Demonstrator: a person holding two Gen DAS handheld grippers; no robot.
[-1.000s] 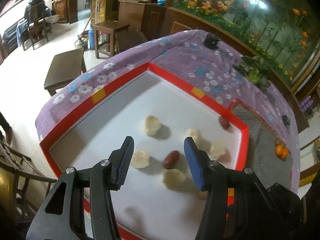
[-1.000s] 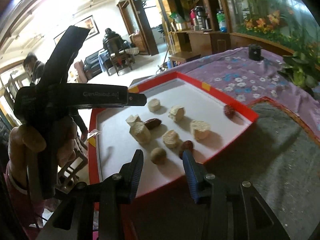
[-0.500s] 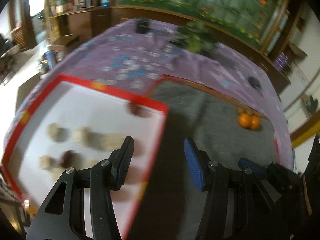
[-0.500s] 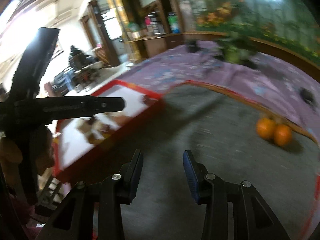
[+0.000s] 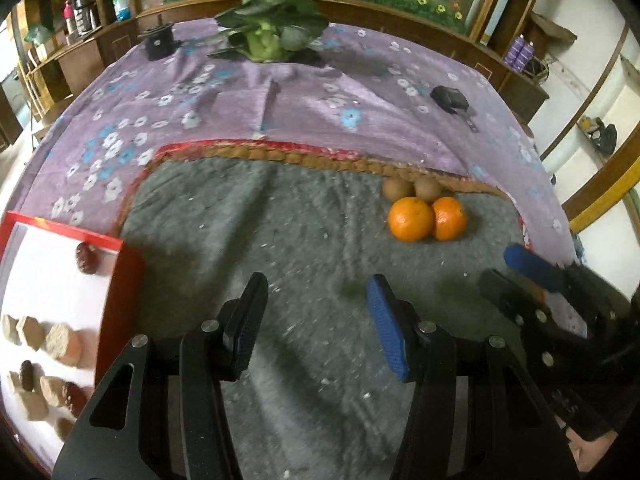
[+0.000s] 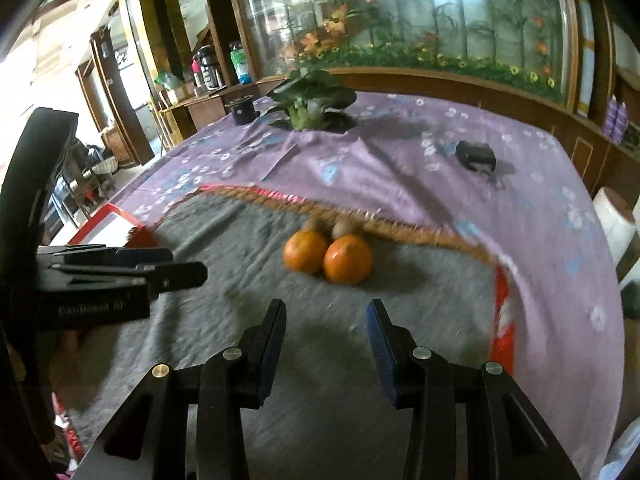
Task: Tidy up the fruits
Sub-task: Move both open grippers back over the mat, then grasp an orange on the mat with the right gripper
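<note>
Approach step, nothing picked yet. Left claw (image 5: pixel 316 320) apart, empty; right claw (image 6: pixel 326 344) apart, empty, w/ both over grey mat (image 5: pixel 280 220). Two oranges (image 6: pixel 328 256) + two kiwis (image 6: pixel 330 226) huddled at mat's far edge. Next: reach fwd, straddle one orange, squeeze.

Both wrist views look steeply down and forward over the grey mat (image 5: pixel 304 216), sharing the oranges (image 6: pixel 328 258) and purple tablecloth (image 6: pixel 400 152).
</note>
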